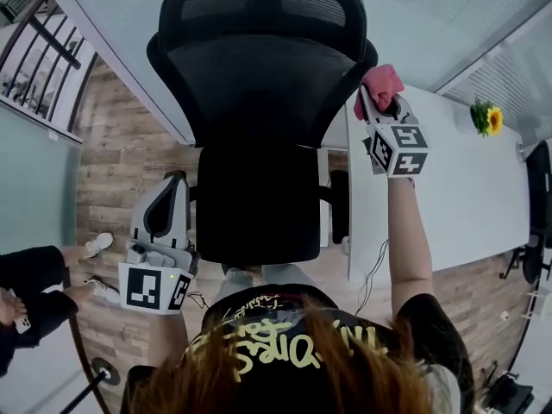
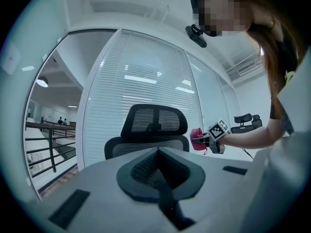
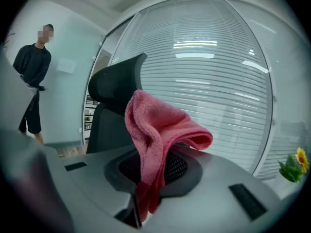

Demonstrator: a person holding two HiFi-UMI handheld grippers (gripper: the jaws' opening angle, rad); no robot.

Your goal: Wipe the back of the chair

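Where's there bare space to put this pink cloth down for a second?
The white table is bare from the right gripper, which holds the pink cloth, across to the sunflower at its far end. It is tight between the chair and the table's edge, where an armrest sits.

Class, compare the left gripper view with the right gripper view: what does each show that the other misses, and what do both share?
Only the left gripper view shows the right gripper from outside, on the wearer's outstretched arm, a railing at left, and the left gripper with its jaws together and nothing between them. Only the right gripper view shows a standing person in dark clothes and a sunflower. Both show the black mesh chair, the pink cloth clamped by the right gripper, and the white blinds.
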